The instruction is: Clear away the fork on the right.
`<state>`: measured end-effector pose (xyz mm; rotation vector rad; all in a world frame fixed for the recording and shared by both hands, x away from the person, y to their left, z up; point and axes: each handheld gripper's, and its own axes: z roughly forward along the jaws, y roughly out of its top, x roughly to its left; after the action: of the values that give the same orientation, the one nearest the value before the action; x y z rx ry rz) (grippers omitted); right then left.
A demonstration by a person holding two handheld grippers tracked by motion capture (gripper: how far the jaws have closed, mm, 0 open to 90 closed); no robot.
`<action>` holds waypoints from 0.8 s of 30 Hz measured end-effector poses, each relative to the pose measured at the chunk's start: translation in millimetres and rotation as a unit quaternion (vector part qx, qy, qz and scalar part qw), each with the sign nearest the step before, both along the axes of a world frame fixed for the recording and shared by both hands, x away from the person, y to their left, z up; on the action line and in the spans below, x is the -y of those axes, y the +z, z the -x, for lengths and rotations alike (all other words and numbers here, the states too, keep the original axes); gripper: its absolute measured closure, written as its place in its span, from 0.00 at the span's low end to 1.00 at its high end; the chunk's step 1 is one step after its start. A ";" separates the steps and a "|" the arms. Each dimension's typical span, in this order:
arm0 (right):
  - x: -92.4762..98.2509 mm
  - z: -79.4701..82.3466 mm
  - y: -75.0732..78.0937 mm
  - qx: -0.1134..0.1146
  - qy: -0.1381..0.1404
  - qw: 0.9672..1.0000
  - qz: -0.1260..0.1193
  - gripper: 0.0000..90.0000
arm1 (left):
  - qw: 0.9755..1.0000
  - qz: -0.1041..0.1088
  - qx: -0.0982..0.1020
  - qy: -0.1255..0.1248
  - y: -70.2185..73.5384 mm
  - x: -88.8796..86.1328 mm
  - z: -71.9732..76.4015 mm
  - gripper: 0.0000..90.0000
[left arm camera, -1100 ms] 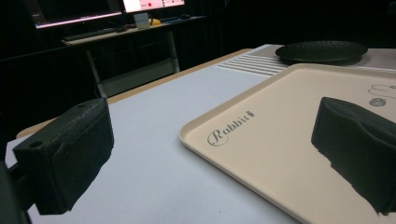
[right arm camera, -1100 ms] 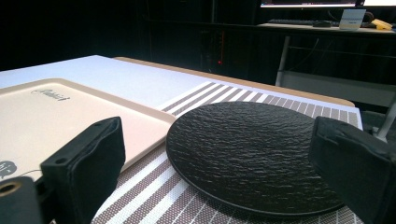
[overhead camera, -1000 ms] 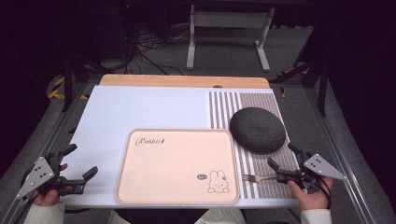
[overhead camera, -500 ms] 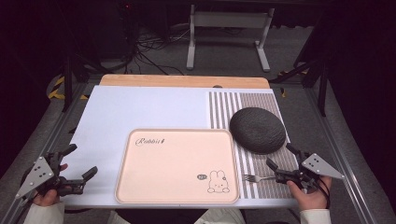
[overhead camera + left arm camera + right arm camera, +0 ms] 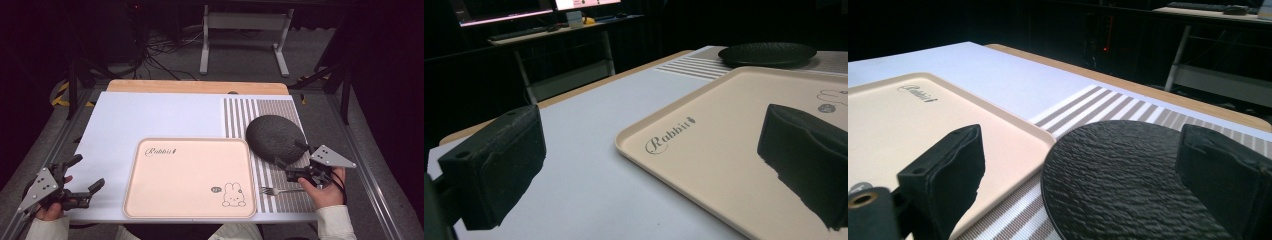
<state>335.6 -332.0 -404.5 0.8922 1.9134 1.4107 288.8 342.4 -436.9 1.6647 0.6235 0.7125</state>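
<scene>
Fork (image 5: 276, 190) turns up in the high view, lying on the striped mat (image 5: 280, 192) right beside the tray's right edge, tines toward the tray, handle running under the right gripper (image 5: 292, 160). The right gripper view looks past it: it shows the black plate (image 5: 1128, 180) sitting on the striped mat between its two spread jaws, plus the tray (image 5: 908, 135) corner just left of the plate. The left gripper view gets the tray (image 5: 734, 150) with its "Rabbit" lettering and the white table cover (image 5: 589, 150) between its own wide-open jaws, nothing pinched. From above, the pink tray (image 5: 190, 150) sits at the near middle, with lots of bare white surface (image 5: 150, 115) behind it and to its left; the plate (image 5: 275, 137) sits just off the tray's far right corner. Left gripper (image 5: 85, 175) hangs at the table's near left corner, held by the left hand (image 5: 50, 210), jaws pointing toward the tray. Right hand (image 5: 325, 192) holds its gripper at the near right, jaws aimed toward the plate's near rim.
</scene>
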 end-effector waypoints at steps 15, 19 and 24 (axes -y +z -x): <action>-23.6 -23.5 16.2 -0.080 0.057 0.994 0.054 0.03 | 1.000 -0.004 0.003 0.000 0.6 0.1 0.1 0.00; -26.7 -26.1 23.1 -0.105 0.073 0.987 0.097 0.07 | 1.000 -0.005 0.002 0.000 0.8 0.1 0.4 0.00; -29.6 -26.6 32.7 -0.136 0.091 0.970 0.177 0.07 | 1.000 -0.007 0.002 0.000 1.0 -0.1 0.3 0.00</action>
<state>362.2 -302.4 -371.7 0.7807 2.4129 1.0299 288.5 342.5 -435.9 1.6757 0.6164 0.7227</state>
